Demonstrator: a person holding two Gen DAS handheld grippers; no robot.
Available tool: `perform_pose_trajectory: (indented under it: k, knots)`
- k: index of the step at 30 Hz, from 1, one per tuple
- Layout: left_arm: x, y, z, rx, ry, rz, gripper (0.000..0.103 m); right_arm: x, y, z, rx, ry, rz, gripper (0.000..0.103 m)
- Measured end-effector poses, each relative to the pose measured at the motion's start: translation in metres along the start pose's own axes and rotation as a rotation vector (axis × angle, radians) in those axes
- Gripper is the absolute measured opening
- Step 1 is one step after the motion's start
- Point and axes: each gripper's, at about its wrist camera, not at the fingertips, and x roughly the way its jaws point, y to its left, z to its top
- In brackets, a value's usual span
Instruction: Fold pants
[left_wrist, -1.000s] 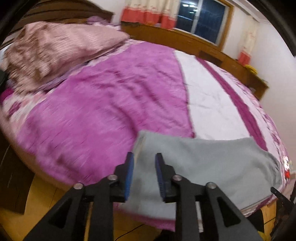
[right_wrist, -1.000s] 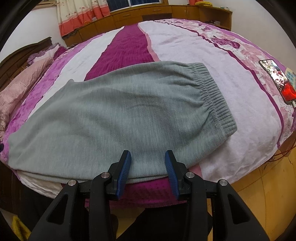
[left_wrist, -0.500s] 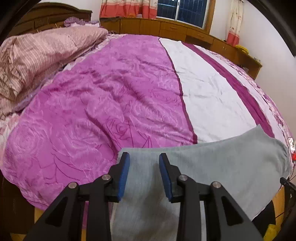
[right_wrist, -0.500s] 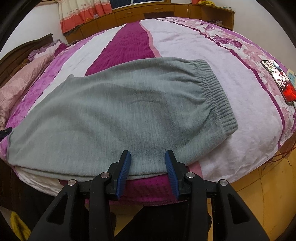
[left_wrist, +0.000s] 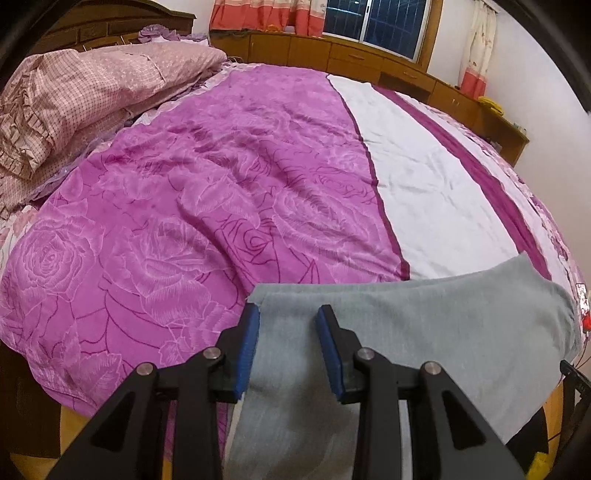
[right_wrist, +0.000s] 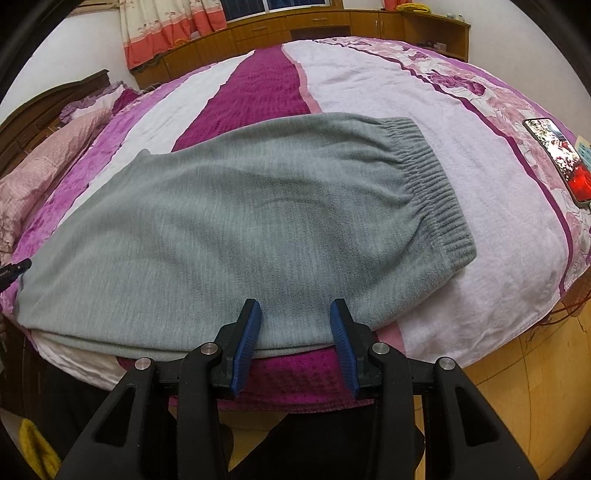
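Grey knit pants (right_wrist: 258, 221) lie flat along the near edge of the bed, elastic waistband (right_wrist: 432, 184) to the right, leg ends to the left. In the left wrist view the pants (left_wrist: 424, 325) hang over the bed edge at the leg end. My left gripper (left_wrist: 289, 314) is open and hovers over the leg end, its left fingertip at the corner of the cloth. My right gripper (right_wrist: 295, 308) is open over the pants' near edge, toward the waist half. Neither holds cloth.
The bed has a purple rose-patterned cover (left_wrist: 184, 221) with white and magenta stripes (right_wrist: 266, 81). A pink pillow (left_wrist: 74, 96) lies at the head. A phone (right_wrist: 554, 155) lies on the right bed edge. Wooden cabinets (left_wrist: 369, 62) line the far wall; wooden floor (right_wrist: 517, 350) lies below.
My left gripper has moved in over the leg end of the pants and its jaws have opened wider. The right gripper has barely moved.
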Motion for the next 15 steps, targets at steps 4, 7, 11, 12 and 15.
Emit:
perform_pose_trajectory:
  k: [4,7,11,12,15]
  knots:
    - [0.003,0.003,0.001,-0.032,0.009,-0.015,0.034,0.0,0.0,0.0,0.0,0.0,0.001,0.033]
    - [0.002,-0.001,0.002,-0.016,-0.002,0.013,0.007,0.0,0.0,0.001,-0.003,0.003,0.005,0.033]
    - [-0.017,-0.014,0.0,0.047,-0.084,0.029,0.005,-0.001,0.0,0.003,-0.006,0.008,0.003,0.033]
    - [-0.023,-0.017,0.001,0.063,-0.11,0.049,0.005,-0.001,0.0,0.003,-0.006,0.008,0.003,0.033]
    - [-0.024,-0.012,0.01,0.04,-0.111,0.071,0.005,-0.005,-0.002,0.004,0.005,0.004,0.009,0.033]
